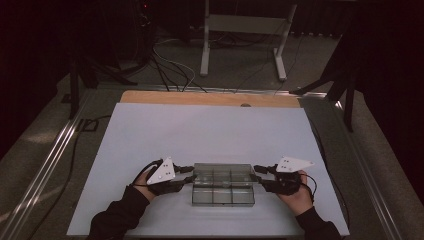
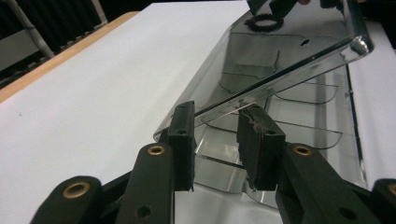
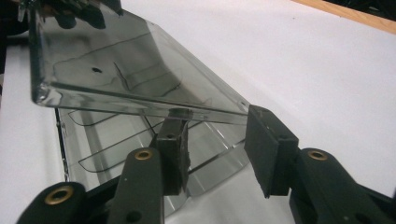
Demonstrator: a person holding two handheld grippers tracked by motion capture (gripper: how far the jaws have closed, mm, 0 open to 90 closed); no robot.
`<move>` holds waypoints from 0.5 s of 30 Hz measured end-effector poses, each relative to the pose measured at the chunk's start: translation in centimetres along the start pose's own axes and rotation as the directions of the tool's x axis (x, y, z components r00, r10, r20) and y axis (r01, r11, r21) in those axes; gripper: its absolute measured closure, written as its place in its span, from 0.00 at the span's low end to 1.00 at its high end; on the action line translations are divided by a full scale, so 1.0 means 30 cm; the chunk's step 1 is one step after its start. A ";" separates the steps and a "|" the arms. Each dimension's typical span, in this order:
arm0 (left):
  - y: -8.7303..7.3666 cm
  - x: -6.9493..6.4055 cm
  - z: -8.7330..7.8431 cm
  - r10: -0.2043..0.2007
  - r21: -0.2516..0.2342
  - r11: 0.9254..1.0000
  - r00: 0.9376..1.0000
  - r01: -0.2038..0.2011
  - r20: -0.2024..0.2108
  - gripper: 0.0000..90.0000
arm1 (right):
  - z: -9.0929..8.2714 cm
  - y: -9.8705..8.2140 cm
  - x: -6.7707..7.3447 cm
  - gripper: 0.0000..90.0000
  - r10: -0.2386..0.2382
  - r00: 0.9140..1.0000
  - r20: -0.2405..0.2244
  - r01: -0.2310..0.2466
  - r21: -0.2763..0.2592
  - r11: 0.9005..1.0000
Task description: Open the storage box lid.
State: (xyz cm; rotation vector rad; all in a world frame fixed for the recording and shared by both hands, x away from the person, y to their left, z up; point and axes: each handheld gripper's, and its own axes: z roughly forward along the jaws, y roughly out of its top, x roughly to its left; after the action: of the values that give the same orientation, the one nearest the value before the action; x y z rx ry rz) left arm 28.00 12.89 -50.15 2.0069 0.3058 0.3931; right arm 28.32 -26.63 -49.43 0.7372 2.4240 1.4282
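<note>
Spanning both jaws' gaps: box lid (image 2: 280, 56)

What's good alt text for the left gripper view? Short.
A clear, smoke-tinted plastic compartment box lies on a white table surface, its hinged lid raised at a slant. The left gripper, its two black jaws rising from the bottom edge, stands open around the lid's near edge. Curved dividers show in the tray beneath.

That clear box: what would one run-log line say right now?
clear box lid half-raised | left hand-held gripper and right hand-held gripper at lid ends
</note>
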 end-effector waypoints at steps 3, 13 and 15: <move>0.003 0.006 0.001 -0.013 -0.005 1.000 1.000 0.013 -0.003 0.79 | 0.008 0.007 0.001 0.68 -0.008 1.000 0.001 0.008 0.002 1.000; 0.008 0.030 0.005 -0.041 -0.012 0.999 0.999 0.041 -0.023 0.84 | 0.014 0.027 -0.011 0.74 0.007 1.000 0.031 -0.006 -0.024 1.000; 0.010 0.034 0.007 -0.053 -0.022 0.998 0.998 0.052 -0.023 0.85 | 0.016 0.032 -0.012 0.75 0.008 0.999 0.041 -0.007 -0.022 1.000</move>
State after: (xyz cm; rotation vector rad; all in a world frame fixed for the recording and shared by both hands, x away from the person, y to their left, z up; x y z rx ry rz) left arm 29.05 12.97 -49.84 1.9703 0.3668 0.3854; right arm 29.14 -26.09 -48.86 0.7639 2.3739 1.4250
